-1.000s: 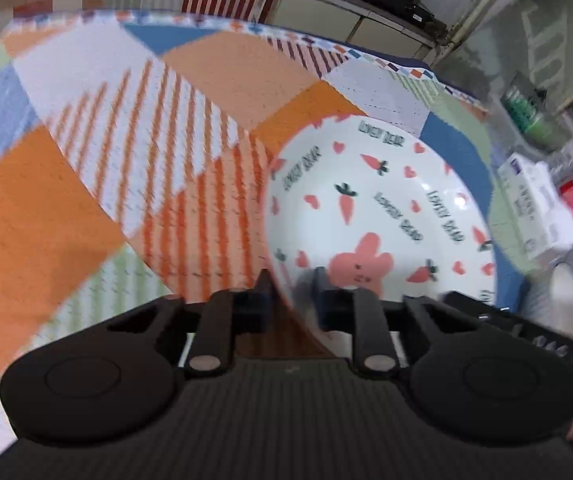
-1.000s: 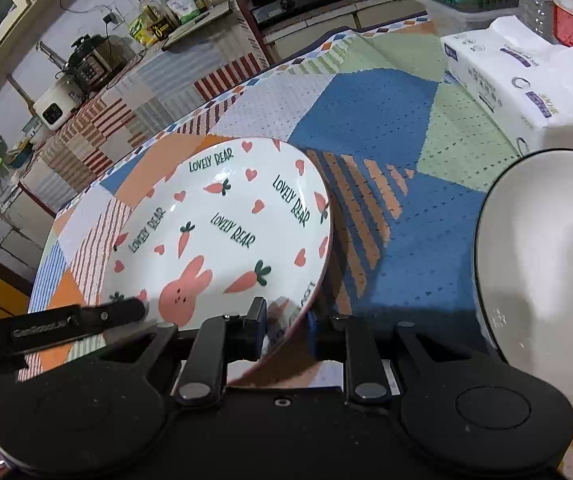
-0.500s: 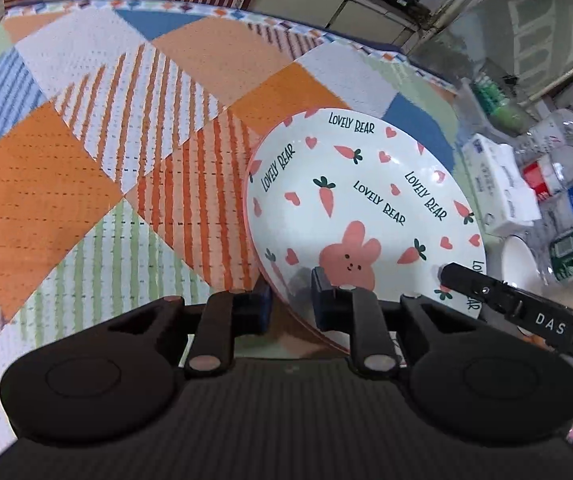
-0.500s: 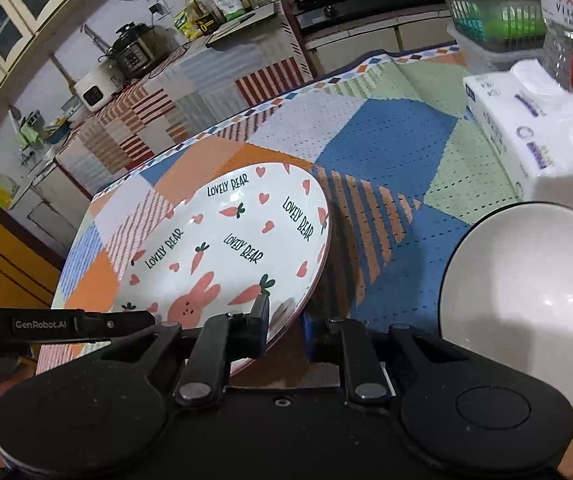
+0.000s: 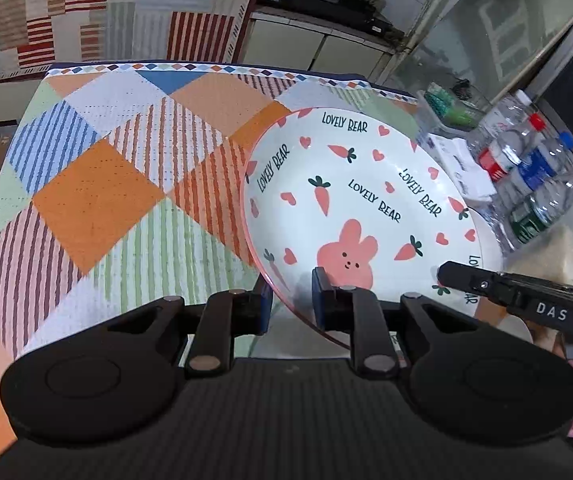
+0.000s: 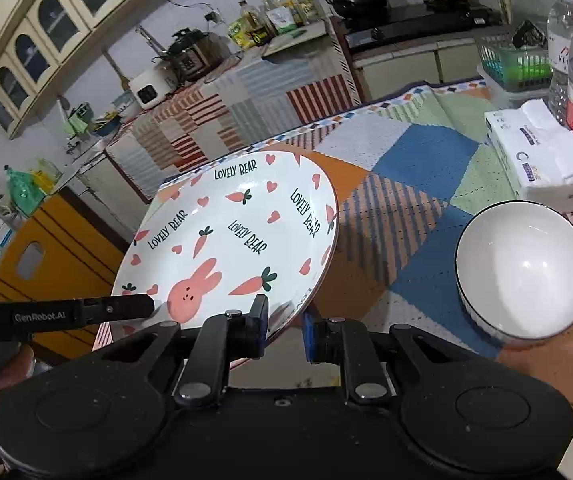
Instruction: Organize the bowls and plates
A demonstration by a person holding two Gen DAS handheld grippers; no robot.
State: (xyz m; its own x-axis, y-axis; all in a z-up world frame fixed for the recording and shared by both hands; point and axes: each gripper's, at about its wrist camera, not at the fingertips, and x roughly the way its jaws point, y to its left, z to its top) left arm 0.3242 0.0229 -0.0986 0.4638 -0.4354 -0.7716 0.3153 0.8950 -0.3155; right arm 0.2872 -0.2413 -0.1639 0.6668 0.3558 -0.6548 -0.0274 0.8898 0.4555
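A white plate (image 5: 366,208) with a pink rabbit, carrots and "LOVELY BEAR" lettering is held in the air above the patchwork tablecloth (image 5: 98,192). My left gripper (image 5: 291,298) is shut on its near left rim. My right gripper (image 6: 284,322) is shut on its near right rim, and the plate also shows in the right wrist view (image 6: 230,240). A white bowl (image 6: 522,272) with a dark rim line stands upright on the cloth to the right of the plate. Each gripper's finger shows in the other's view.
A tissue pack (image 6: 534,152) lies behind the bowl. Several water bottles (image 5: 526,176) and a green basket (image 6: 514,68) stand at the table's right side. Kitchen counters with appliances run behind the table's far edge (image 5: 206,69).
Both grippers have lifted the plate higher and drawn back from the table. The table and the bowl look smaller and farther away, and more of the kitchen shows.
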